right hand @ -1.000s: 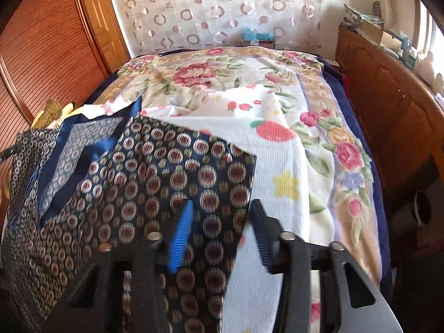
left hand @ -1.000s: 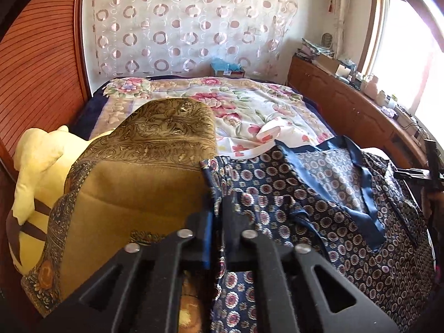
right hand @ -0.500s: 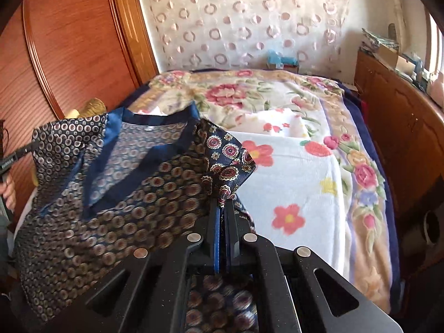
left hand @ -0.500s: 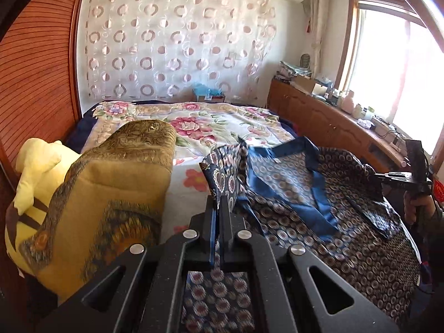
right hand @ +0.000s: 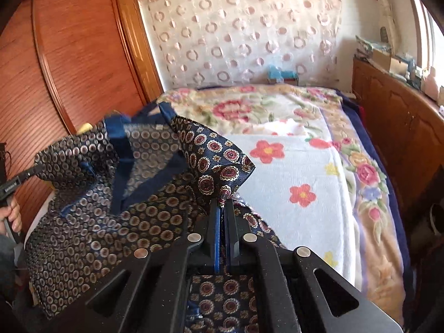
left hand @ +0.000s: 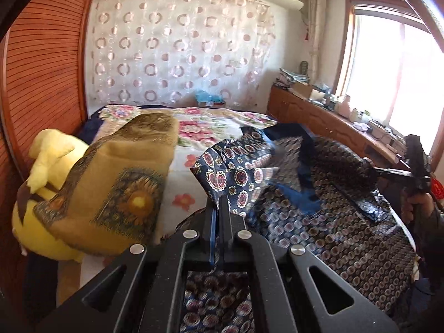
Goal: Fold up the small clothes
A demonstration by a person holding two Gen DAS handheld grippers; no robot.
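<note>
so the right gripper (right hand: 225, 208) has gone from open a second ago to clamped on the patterned garment (right hand: 111, 208), the left gripper (left hand: 219, 208) pinches its other edge, and both corners are now lifted off the bed (right hand: 305, 166), fold looks underway

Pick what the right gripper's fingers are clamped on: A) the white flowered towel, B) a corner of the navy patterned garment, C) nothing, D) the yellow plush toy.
B: the right gripper is shut on a bunched corner of the navy patterned garment, raised off the bed.
</note>
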